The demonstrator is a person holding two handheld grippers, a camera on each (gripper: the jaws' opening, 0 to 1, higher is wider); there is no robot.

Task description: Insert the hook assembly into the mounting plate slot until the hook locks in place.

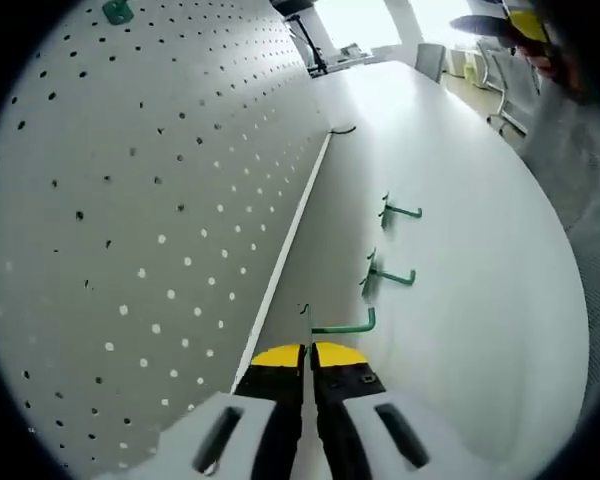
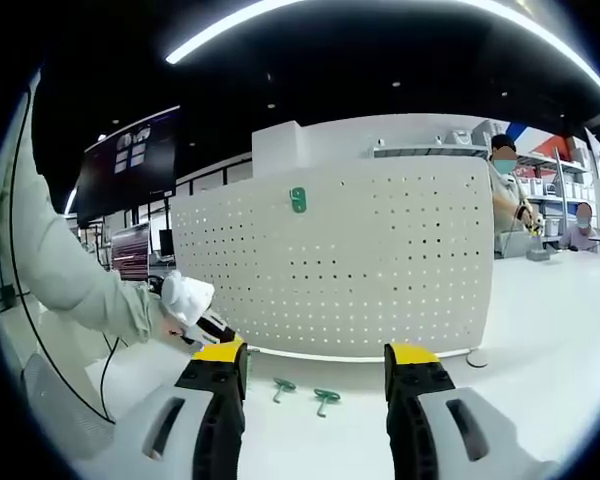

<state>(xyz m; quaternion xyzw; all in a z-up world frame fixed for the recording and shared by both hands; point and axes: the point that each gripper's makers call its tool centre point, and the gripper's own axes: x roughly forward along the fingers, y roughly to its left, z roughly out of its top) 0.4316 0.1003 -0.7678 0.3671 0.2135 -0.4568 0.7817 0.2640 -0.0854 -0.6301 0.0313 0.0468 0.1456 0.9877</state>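
With one green hook (image 1: 345, 325) pinched in its closed jaws, the left gripper (image 1: 308, 357) is hovering beside the pegboard's (image 1: 160, 200) base, insertion not yet done, while the right gripper (image 2: 316, 362) is facing the pegboard, jaws spread.

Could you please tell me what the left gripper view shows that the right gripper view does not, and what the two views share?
Left gripper view: the left gripper, shut on a green hook, at the pegboard's foot, with a dark hook beyond.

Right gripper view: the open right gripper, a wall monitor and a masked person behind the pegboard.

Shared: the white pegboard, its green tag, the white table and two loose green hooks.
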